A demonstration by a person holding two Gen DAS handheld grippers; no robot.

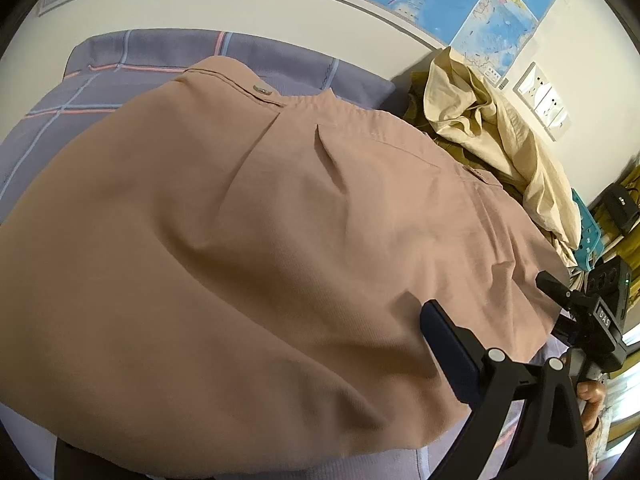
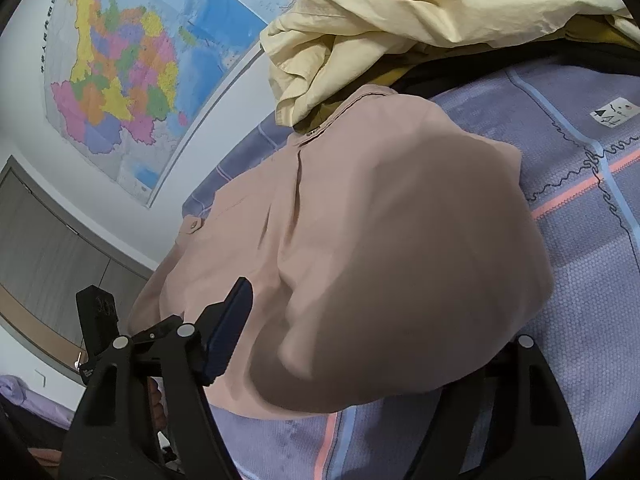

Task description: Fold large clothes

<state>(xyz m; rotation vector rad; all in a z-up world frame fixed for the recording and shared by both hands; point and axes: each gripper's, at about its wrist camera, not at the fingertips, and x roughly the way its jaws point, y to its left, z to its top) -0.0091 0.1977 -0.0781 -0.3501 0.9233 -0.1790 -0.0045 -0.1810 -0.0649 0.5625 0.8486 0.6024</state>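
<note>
Currently draped over both tongs: dusty-pink woven cotton shirt [image 1: 248,240], spread across purple checked blanket [image 2: 592,264]. Left gripper [image 1: 304,392] and right gripper [image 2: 372,336] spread wide, fabric between fingers. Grip undeterminable.

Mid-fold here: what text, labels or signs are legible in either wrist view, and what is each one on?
"DAS": white letters on the black gripper body seen in the left wrist view.
Wall map: a vertical title down its left edge and place names, too small to read.
Second map sheet: print too small to read.
White tag on the purple blanket: symbols only, blurred.
Pink shirt: no text.
</note>
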